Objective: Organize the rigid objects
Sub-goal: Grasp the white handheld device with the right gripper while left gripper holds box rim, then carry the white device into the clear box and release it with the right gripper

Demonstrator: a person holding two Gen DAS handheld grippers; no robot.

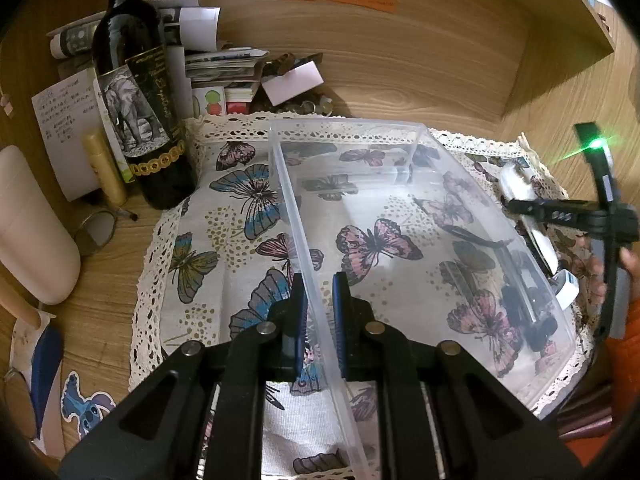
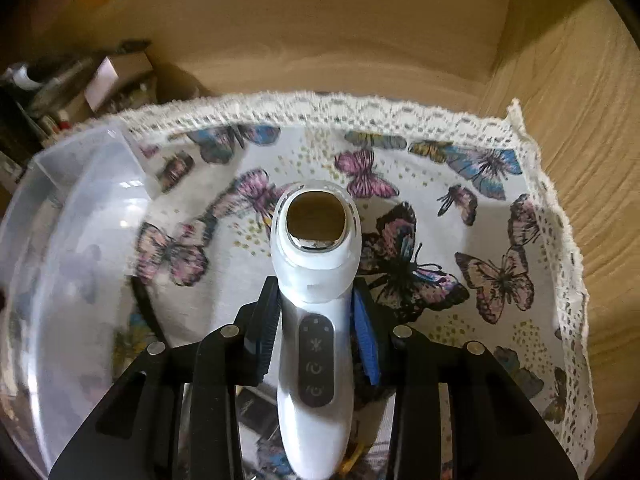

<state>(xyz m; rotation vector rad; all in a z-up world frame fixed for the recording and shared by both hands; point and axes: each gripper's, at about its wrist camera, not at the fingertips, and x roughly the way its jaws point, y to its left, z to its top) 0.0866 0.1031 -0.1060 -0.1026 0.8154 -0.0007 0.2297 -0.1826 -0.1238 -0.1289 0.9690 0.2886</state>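
Far left on the wooden worktop [image 1: 400,80]: a cream plastic container [image 1: 32,224], a handwritten note [image 1: 60,120], then a dark wine bottle [image 1: 136,92] standing upright with an elephant on its label, its base at the lace edge of the butterfly cloth [image 1: 240,208]. Behind the bottle, a heap of papers and small boxes [image 1: 224,68] against the back wall.

Centre of the cloth: a clear plastic bin [image 1: 400,216], empty inside as far as seen. Left gripper [image 1: 319,312] pinched onto the bin's near-left wall [image 1: 308,292] — blue fingers [image 1: 300,308] narrow, one either side of the thin rim, pressing it.

Right of the bin, on the cloth just outside its right wall: a white handheld device [image 2: 316,300] with a round metal head and a dark strip of buttons, pointing away from the camera. Right gripper [image 2: 316,328] closed around its body below the head — fingers [image 2: 366,344] part-way apart, held so by the handle between them, both pads against its sides. Seen from the left wrist view, the same gripper [image 1: 532,248] partly through the bin's wall, with a green light [image 1: 596,144] glowing on top and a hand [image 1: 628,264] in an orange sleeve behind it.
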